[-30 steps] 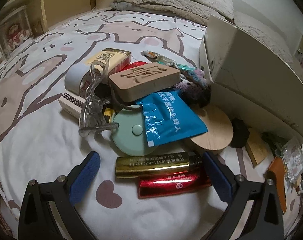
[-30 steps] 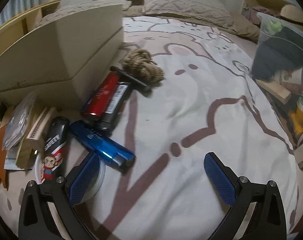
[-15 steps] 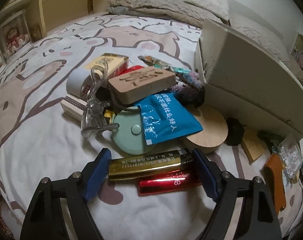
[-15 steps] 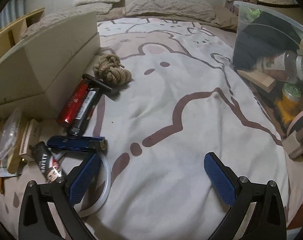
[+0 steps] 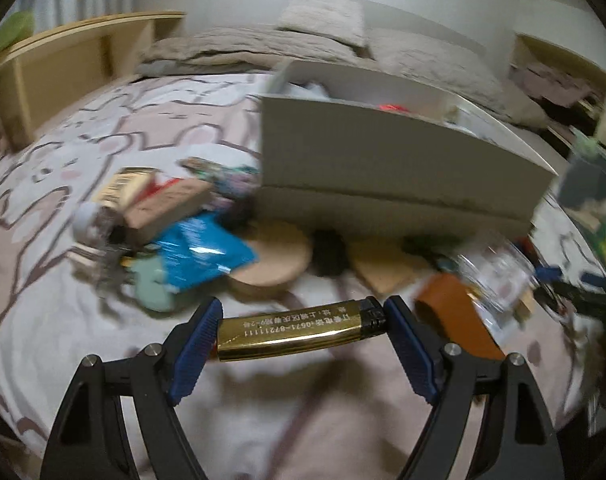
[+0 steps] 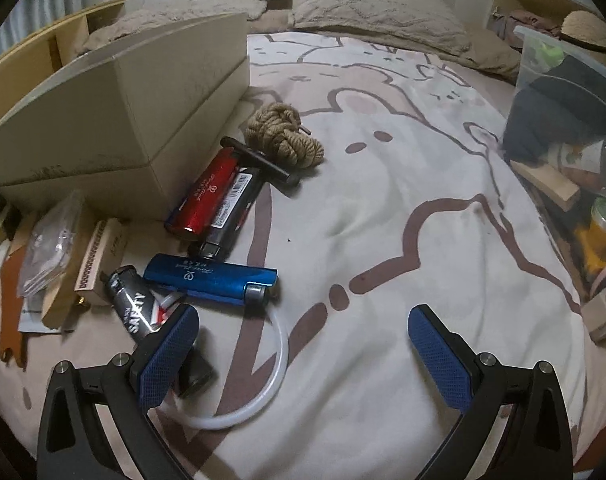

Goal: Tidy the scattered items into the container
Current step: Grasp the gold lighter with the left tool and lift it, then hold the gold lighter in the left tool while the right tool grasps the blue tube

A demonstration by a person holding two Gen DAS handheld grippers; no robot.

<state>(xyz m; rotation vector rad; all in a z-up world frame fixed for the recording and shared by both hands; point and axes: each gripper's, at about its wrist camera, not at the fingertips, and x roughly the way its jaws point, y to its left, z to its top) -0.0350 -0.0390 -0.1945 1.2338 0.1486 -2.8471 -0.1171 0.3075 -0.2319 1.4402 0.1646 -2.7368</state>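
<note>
My left gripper (image 5: 301, 334) is shut on a gold lighter (image 5: 299, 330), gripped end to end and lifted above the bedsheet. Behind it stands the open white box (image 5: 383, 160), with a blurred pile beside it: a blue packet (image 5: 201, 254), a wooden block (image 5: 167, 206), a round wooden disc (image 5: 273, 264). My right gripper (image 6: 303, 344) is open and empty above the sheet. Left of it lie a blue device (image 6: 211, 276), a red tube (image 6: 207, 196), a rope bundle (image 6: 285, 136) and a clear hose (image 6: 247, 400). The box also shows in the right wrist view (image 6: 115, 120).
A clear plastic bin (image 6: 575, 120) full of things stands at the right edge of the bed. Wooden shelves (image 5: 63, 68) line the left side. Pillows (image 6: 367, 12) lie at the head. An orange leather piece (image 5: 455, 316) and a plastic bag (image 6: 51, 240) lie near the box.
My left gripper closed on the gold lighter and lifted it, swinging toward the box; the red lighter is out of sight. My right gripper moved slightly, still open.
</note>
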